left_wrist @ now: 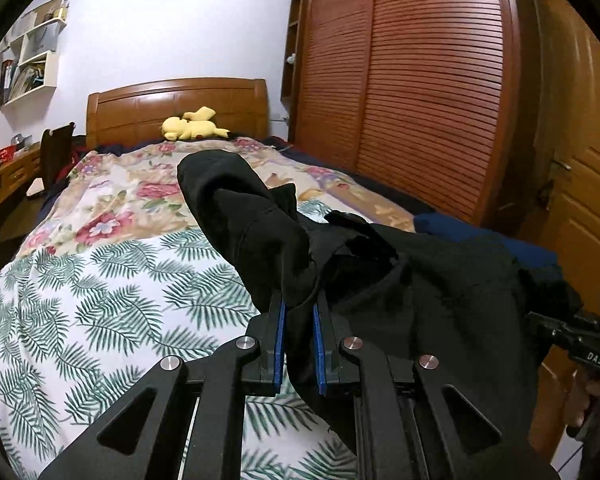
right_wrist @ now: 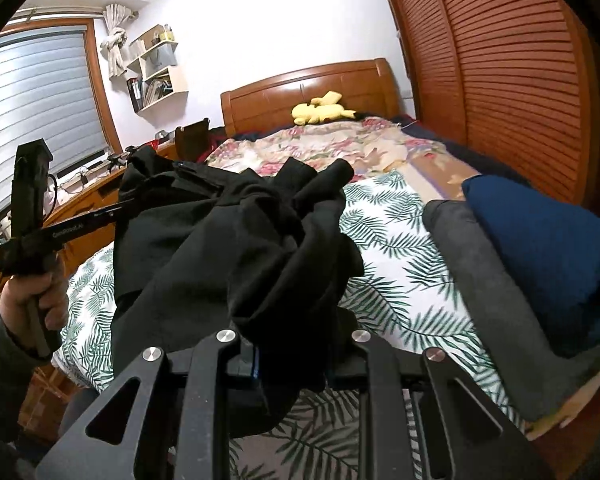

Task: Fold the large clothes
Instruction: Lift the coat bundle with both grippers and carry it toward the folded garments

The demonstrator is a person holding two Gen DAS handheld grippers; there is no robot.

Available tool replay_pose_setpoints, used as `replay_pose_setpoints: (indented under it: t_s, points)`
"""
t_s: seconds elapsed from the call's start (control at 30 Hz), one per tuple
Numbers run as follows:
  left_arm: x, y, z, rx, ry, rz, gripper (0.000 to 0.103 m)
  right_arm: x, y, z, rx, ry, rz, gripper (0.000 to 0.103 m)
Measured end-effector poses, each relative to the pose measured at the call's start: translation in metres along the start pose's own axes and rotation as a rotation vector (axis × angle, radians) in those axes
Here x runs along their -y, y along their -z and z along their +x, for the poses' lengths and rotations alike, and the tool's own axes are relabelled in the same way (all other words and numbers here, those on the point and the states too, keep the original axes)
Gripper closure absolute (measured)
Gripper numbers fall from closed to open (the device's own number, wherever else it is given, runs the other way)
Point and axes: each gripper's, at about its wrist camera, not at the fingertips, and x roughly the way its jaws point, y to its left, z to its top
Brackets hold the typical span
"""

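Our bed lies below the black garment, which hangs bunched between us. Left gripper is clamped on a fold; right gripper pinches a thick wad — uneven holds could slip and tangle the spread.

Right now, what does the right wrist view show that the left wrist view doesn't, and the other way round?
Only the right wrist view: the window blind, the tied-back curtain, a folded grey garment under the folded navy one, and the hand holding the left gripper.

Only the left wrist view: the blue pads of the left gripper pinching the black garment, and a door.

Both: the black garment held up by both grippers, the leaf-print bedcover, the yellow plush toy, the louvred wardrobe.
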Motion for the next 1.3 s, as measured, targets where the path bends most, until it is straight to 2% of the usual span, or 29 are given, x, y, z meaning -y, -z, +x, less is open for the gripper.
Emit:
replay_pose_setpoints:
  t_s: [0.17, 0.33, 0.47, 0.57, 0.83, 0.93, 1.13, 1.3]
  points:
    - [0.015, -0.001, -0.001, -0.005, 0.024, 0.027, 0.091, 0.011, 0.01, -0.017, 0.016, 0.012, 0.016, 0.08]
    - [0.028, -0.012, 0.022, -0.02, 0.06, 0.04, 0.091, 0.028, 0.012, -0.023, 0.025, 0.029, 0.023, 0.08]
    - [0.045, -0.037, 0.049, -0.021, 0.105, 0.069, 0.091, 0.048, 0.002, -0.031, 0.052, 0.05, 0.034, 0.081]
    - [0.059, -0.064, 0.067, 0.003, 0.144, 0.079, 0.091, 0.063, -0.017, -0.038, 0.086, 0.079, 0.022, 0.081]
    - [0.112, -0.142, 0.109, 0.093, 0.251, 0.128, 0.091, 0.105, -0.092, -0.069, 0.178, 0.228, -0.07, 0.081]
    - [0.135, -0.165, 0.131, 0.09, 0.291, 0.143, 0.091, 0.128, -0.115, -0.086, 0.215, 0.304, -0.074, 0.081]
    - [0.182, -0.179, 0.174, 0.034, 0.356, 0.22, 0.091, 0.172, -0.117, -0.102, 0.215, 0.43, -0.016, 0.081]
    - [0.198, -0.173, 0.2, -0.002, 0.347, 0.317, 0.091, 0.196, -0.097, -0.1, 0.157, 0.505, 0.031, 0.081]
